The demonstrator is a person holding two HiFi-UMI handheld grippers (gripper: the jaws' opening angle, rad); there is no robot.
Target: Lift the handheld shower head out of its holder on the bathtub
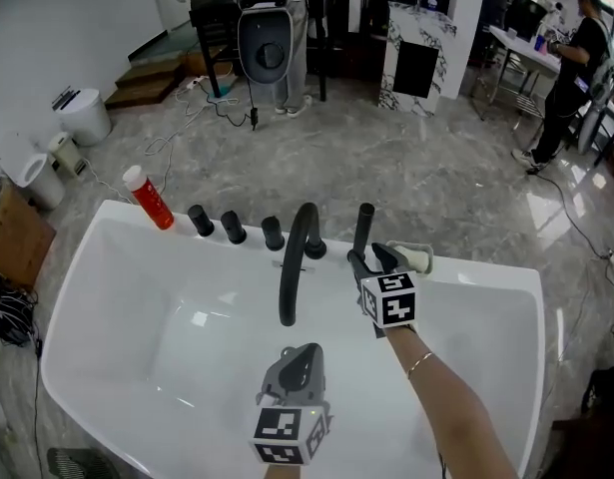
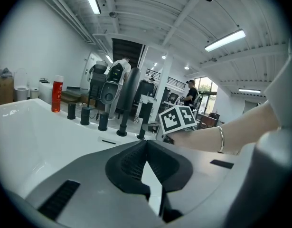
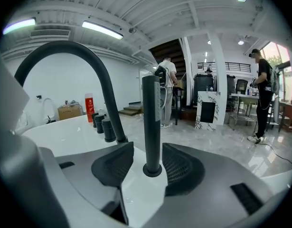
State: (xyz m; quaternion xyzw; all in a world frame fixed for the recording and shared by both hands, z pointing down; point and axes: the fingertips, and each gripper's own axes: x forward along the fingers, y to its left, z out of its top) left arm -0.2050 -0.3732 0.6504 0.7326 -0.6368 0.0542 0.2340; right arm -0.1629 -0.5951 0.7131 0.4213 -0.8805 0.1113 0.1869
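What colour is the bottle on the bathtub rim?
The tall cylindrical bottle is red with a white cap; head view.

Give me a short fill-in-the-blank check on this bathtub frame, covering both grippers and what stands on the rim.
1. The right gripper has its jaws ___ on either side of the handheld shower head, which sits in its holder.
2. The left gripper is ___, with nothing between its jaws.
3. The bottle on the bathtub rim is coloured ___.
4. Between the bottle and the faucet spout stand ___ black knobs.

Missing words: open; shut; red; three.
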